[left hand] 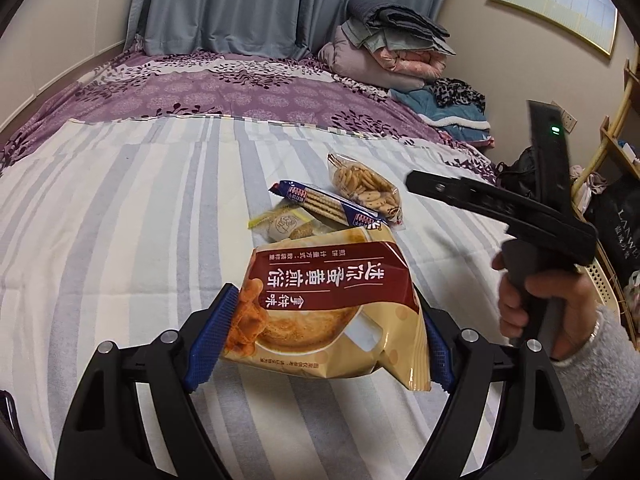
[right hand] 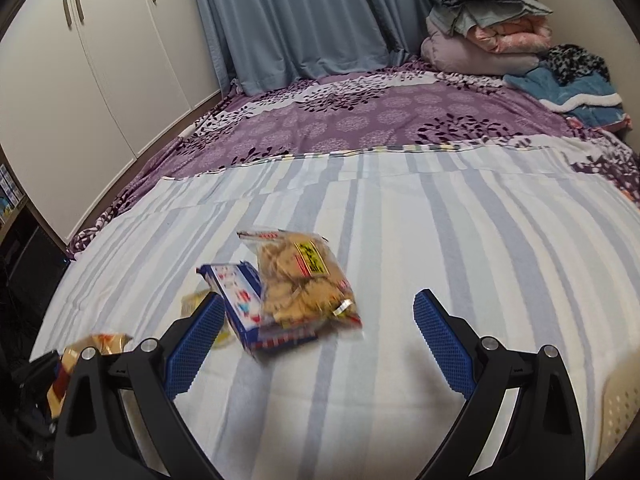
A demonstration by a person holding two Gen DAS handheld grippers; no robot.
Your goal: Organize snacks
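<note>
Blue-padded fingers of the left gripper [left hand: 326, 332] are clamped on the two side edges of a cream-and-maroon cookie bag [left hand: 328, 304], which hangs between them clear of the striped bedsheet [left hand: 120, 220]; the jaws stand fairly wide only because the bag is wide. Beyond it, toward twelve o'clock in the left wrist view, three snacks lie bunched and touching: a small pale wrapped biscuit [left hand: 282, 222], a long blue cracker sleeve [left hand: 328, 202] and a clear bag of little round crackers [left hand: 366, 188] at about one o'clock. At three o'clock a hand [left hand: 536, 300] grips the handle of the right gripper [right hand: 320, 340], whose own view shows its jaws spread wide with nothing between the pads, only bare sheet, and the snack cluster off its left finger at about ten o'clock. At four o'clock in that view a cream perforated basket [right hand: 618, 396] peeks in at the edge, likely the place where the snacks belong, though I cannot tell what it holds. My reading: sorting is at an early stage, with one bag lifted and not yet set anywhere, and three packets on the bed waiting to be gathered.
</note>
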